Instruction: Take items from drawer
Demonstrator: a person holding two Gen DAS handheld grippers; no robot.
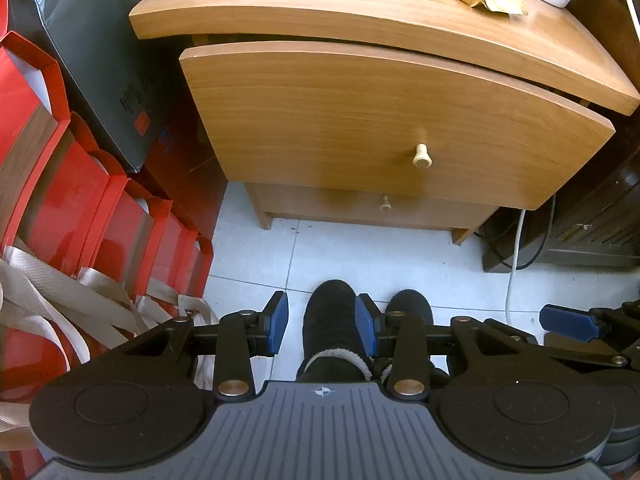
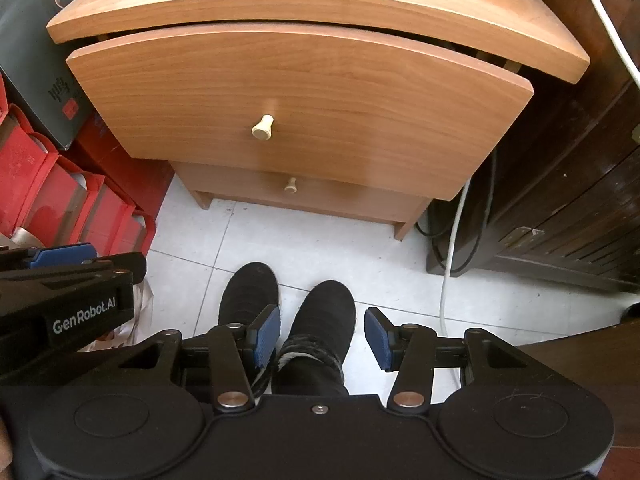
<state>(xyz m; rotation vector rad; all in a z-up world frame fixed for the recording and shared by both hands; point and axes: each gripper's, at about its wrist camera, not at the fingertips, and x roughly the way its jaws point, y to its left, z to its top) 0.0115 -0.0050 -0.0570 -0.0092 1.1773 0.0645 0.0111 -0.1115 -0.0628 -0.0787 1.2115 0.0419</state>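
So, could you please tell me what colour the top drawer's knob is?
Cream; the knob shows best in the right wrist view.

1. Right gripper (image 2: 322, 334) at six o'clock, blue pads apart with nothing between them, hanging over white floor tiles (image 2: 320, 248).
2. Two black slippers (image 2: 250, 292) just above it.
3. Wooden nightstand (image 2: 320, 4) at twelve; its upper drawer (image 2: 300, 96) sits out a crack, cream knob (image 2: 263, 127) untouched.
4. Lower drawer (image 2: 304, 196) beneath.
5. Left gripper (image 2: 60, 258) at nine; red boxes (image 2: 52, 196) above it.

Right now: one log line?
left gripper: open, empty | right gripper: open, empty | top drawer: ajar | knob: untouched
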